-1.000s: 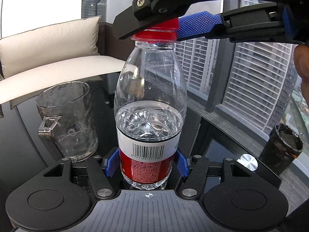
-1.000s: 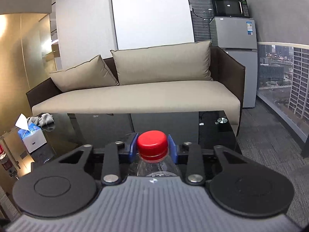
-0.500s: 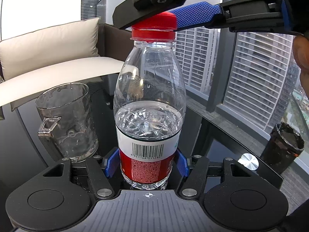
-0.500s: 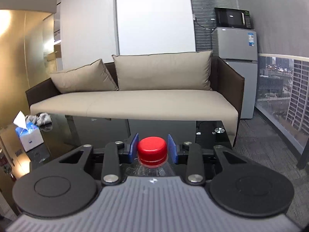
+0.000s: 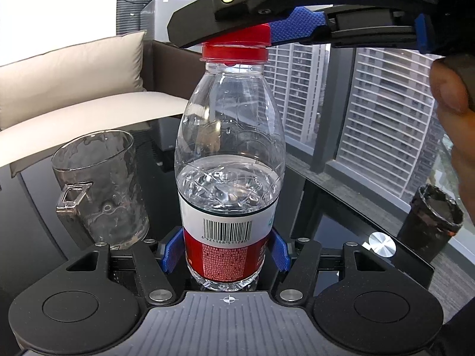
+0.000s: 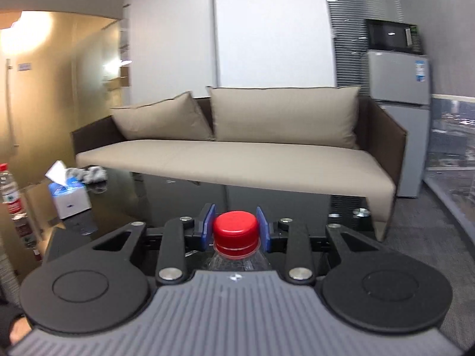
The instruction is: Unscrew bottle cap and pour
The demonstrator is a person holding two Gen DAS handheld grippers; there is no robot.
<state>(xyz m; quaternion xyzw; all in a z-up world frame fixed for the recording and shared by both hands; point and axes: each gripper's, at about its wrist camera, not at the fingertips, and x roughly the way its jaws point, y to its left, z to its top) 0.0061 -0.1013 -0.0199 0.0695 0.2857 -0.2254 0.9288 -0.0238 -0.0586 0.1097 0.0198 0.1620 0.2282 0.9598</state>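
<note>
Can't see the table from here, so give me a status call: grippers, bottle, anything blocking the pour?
Left gripper shut on bottle. Right gripper shut on red cap, cap on neck. Glass mug beside bottle, nothing between.

Bright window daylight, sharp left view; right view motion-blurred, fisheye-warped edges.
</note>
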